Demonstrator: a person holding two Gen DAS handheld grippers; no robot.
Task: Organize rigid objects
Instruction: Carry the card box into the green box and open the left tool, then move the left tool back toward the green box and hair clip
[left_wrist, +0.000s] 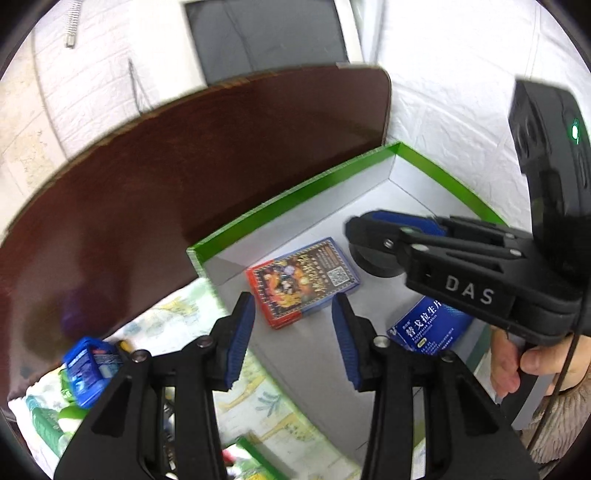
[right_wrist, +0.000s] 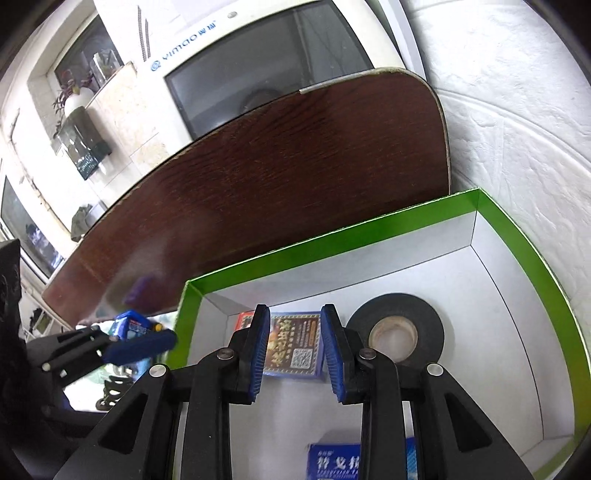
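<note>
Both sets of jaws stood apart, gripping nothing. The right gripper (right_wrist: 291, 354) hung inside the green-rimmed box (right_wrist: 332, 236), above the card pack (right_wrist: 291, 347) that lay flat beside the black tape roll (right_wrist: 395, 328) and near the blue medicine box (left_wrist: 430, 325). The left gripper (left_wrist: 293, 339) hovered at the box's near edge. By my reckoning a drop-off was done; next, the small blue pack (left_wrist: 88, 369) out on the patterned cloth (left_wrist: 177, 332) needed fetching.

Inside the green-rimmed box (right_wrist: 524, 266) three things are counted: one card pack (right_wrist: 293, 345), one roll of black tape (right_wrist: 395, 332) and one blue medicine carton (right_wrist: 332, 463); outside the box one blue packet (left_wrist: 90, 365) is counted
</note>
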